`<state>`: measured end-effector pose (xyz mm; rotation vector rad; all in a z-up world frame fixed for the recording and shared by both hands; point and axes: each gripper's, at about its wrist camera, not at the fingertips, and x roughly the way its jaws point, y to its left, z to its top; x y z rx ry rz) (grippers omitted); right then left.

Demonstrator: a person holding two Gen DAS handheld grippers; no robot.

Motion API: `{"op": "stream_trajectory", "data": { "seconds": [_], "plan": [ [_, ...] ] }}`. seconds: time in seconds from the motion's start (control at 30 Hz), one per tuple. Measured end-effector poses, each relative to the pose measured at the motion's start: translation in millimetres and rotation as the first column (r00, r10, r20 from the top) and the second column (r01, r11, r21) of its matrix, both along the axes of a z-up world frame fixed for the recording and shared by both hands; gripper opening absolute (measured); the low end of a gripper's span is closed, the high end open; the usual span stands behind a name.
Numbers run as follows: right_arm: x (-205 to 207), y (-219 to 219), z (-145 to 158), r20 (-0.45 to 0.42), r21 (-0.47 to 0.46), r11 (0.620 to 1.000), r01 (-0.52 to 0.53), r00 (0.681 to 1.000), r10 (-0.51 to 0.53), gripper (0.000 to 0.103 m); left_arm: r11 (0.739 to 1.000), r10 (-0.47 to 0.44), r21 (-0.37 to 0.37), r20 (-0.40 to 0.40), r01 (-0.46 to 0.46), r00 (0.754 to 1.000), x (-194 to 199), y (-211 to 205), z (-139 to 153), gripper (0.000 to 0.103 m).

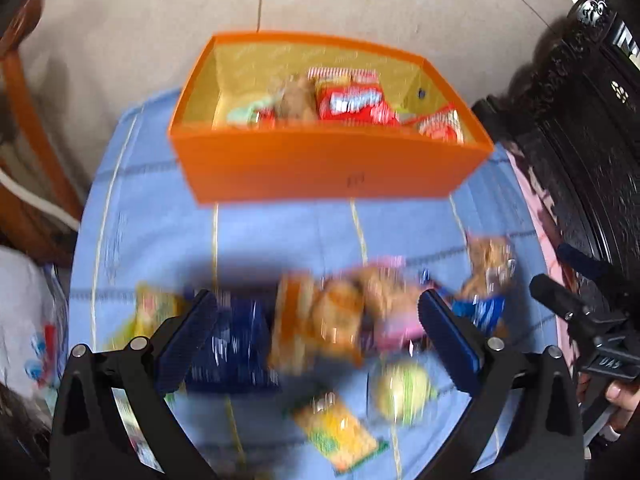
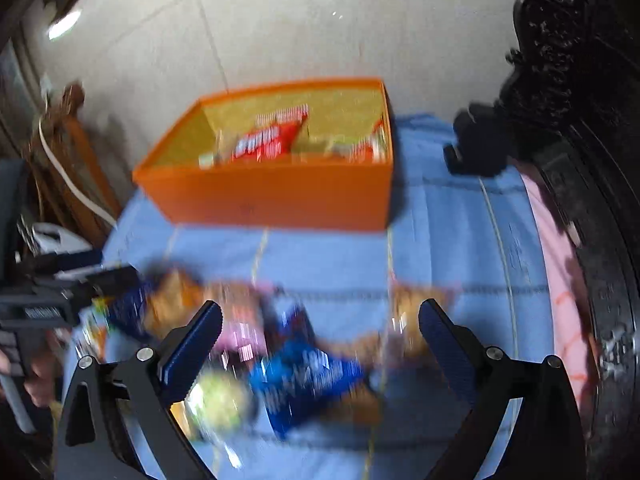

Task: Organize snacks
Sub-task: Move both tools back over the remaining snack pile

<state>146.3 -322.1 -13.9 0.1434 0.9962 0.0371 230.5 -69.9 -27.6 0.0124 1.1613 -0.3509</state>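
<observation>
On the blue cloth [image 1: 168,232] sits the orange box [image 1: 320,160], already holding red packets, with loose snack packets [image 1: 320,320] scattered nearer (all blurred). Left gripper [image 1: 320,332] and right gripper [image 2: 320,344] both gape wide, holding nothing. Only the left view shows a yellow-green packet [image 1: 340,436] closest in.

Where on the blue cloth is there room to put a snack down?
There is a bare strip of blue cloth between the orange box and the loose snack pile, and more bare cloth right of the box, toward the pink edge. Under both open grippers it is crowded with packets.
</observation>
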Motion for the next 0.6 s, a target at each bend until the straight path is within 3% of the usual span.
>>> {"op": "stream_trajectory", "data": {
  "seconds": [0.23, 0.6],
  "plan": [
    [-52, 3, -34, -0.081, -0.035, 0.999, 0.02, 0.996, -0.022, 0.099, 0.999, 0.03, 0.028, -0.082, -0.027, 0.996, -62, 17, -32, 0.099],
    [-113, 10, -69, -0.179, 0.023, 0.999, 0.033, 0.983, -0.028, 0.099, 0.994, 0.109, 0.036, -0.18, -0.105, 0.978, -122, 57, -63, 0.099]
  ]
}}
